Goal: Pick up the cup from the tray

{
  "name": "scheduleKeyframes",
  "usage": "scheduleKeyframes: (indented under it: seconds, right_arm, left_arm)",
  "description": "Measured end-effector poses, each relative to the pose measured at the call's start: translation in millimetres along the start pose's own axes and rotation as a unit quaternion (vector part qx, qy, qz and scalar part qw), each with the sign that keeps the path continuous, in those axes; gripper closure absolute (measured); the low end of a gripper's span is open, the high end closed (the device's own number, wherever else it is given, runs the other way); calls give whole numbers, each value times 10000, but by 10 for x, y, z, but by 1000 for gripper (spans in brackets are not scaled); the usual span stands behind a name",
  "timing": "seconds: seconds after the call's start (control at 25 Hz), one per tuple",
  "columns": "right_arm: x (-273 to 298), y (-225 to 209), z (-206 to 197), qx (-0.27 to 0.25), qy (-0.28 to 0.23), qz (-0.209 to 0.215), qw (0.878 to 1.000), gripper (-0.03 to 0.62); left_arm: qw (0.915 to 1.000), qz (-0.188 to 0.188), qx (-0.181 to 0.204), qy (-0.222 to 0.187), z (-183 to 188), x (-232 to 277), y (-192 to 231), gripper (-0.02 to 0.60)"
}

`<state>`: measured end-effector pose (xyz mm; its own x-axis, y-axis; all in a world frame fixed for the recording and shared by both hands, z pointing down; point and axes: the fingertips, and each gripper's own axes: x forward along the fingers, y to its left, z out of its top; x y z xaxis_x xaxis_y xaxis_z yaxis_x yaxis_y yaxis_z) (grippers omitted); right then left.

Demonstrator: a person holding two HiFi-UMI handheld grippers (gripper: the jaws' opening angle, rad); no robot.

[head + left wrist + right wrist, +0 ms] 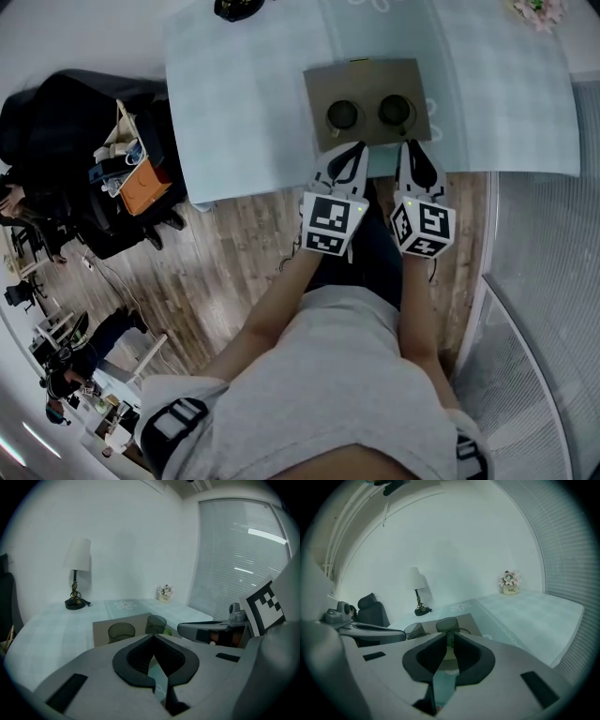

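Room, far left: black chair (66,122) heaped with bags, an orange bag (142,190) among them, all standing on the wooden floor (234,253).

Surface: table (244,103), covered by a pale checked cloth with a flower motif.

On it, far left corner: lamp (77,571), white shade, dark base, close to the white wall (136,541).

Centre, towards the table's near edge: tray (370,75), brown and flat.

On the tray: left cup (343,114) and right cup (395,111). Both are dark, see-through and upright. They stand side by side and apart, with neither claw on them.

Claws:
- left gripper (354,150): jaws pressed together with nothing between them, tips at the tray's near edge, before the left cup.
- right gripper (411,148): jaws likewise together and empty, tips at the same edge, before the right cup.

Far right of the table: small flower pot (536,11).

Right side of the room: window blinds (239,559), lowered.
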<state>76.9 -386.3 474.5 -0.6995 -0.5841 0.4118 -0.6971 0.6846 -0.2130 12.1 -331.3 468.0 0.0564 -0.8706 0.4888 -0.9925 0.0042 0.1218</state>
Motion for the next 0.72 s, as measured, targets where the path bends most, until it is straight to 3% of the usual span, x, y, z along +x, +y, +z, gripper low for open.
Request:
scheduleKeyframes:
  seconds: [0.2,0.32,0.72]
  right_arm:
    - [83,-53,-64,-30,59,236,9997,578]
    - [130,-65,-87,-63,138,350,9993,496]
    - [363,-9,-179,-679,436,566,9951,496]
  left_arm:
    - [9999,87,-46,114,-57,93,-21,575]
    - [9998,65,-61,153,-66,130,-62,575]
    - [9993,-211,-125,284,-152,211,-118,575]
